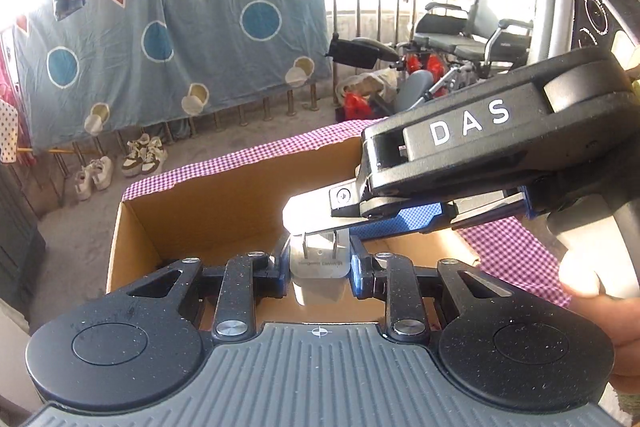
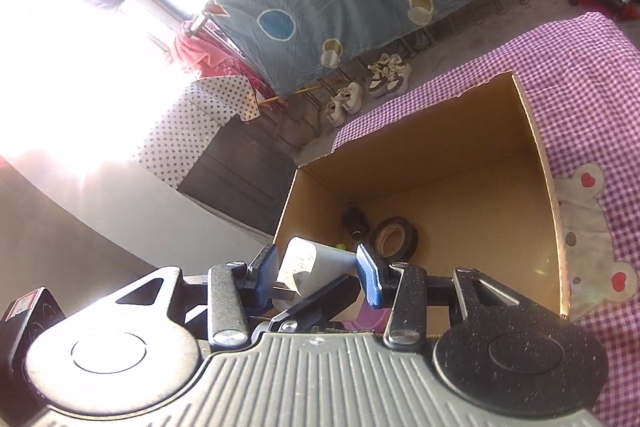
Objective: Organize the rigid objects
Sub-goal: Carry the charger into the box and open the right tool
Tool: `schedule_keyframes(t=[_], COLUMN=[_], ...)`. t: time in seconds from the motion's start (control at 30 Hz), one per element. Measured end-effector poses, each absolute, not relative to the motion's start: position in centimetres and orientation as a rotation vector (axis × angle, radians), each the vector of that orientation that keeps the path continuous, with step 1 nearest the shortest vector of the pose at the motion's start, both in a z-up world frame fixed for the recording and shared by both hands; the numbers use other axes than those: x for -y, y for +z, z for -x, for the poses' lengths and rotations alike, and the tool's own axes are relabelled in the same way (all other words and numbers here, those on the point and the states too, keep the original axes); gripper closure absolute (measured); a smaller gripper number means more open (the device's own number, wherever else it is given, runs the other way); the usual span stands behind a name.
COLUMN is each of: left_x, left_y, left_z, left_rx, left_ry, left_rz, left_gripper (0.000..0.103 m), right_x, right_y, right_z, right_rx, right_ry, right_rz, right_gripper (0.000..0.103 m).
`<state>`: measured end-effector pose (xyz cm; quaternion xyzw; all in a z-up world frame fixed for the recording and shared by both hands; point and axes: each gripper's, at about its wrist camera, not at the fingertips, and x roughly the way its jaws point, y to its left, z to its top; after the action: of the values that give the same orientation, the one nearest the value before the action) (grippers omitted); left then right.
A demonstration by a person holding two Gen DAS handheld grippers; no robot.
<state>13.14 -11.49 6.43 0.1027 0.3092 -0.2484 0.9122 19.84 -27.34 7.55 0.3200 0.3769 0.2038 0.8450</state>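
A white plug adapter (image 1: 318,259) with two metal prongs is clamped between the blue pads of my left gripper (image 1: 318,267), which is shut on it above the open cardboard box (image 1: 224,199). My right gripper (image 1: 320,217), marked DAS, reaches in from the right and closes on the same adapter's upper part. In the right wrist view the adapter (image 2: 308,261) sits between the right gripper's (image 2: 318,275) blue pads, with the left gripper's black fingers crossing below it. Inside the box (image 2: 536,147) lie a black tape roll (image 2: 394,239), a small dark object (image 2: 354,221) and something purple (image 2: 370,319).
The box stands on a purple checked cloth (image 2: 580,75) over a table. Beyond its edge are a grey floor with pairs of white shoes (image 1: 144,155), a blue sheet (image 1: 168,39) hung on a railing, and a wheelchair (image 1: 464,35). A person's hand (image 1: 600,311) holds the right gripper's handle.
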Motion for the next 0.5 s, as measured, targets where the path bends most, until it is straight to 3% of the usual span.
schedule_keyframes(t=[0.5], left_x=[12.3], left_y=[1.1], left_z=[-27.0], left_rx=[-0.989], left_ry=[-0.409], left_rz=[-0.126], left_gripper=[0.077], right_x=[27.0], right_y=[0.7], right_z=[-36.1], right_rx=[-1.078], right_ry=[0.377], right_rz=[-0.644], right_gripper=[0.056])
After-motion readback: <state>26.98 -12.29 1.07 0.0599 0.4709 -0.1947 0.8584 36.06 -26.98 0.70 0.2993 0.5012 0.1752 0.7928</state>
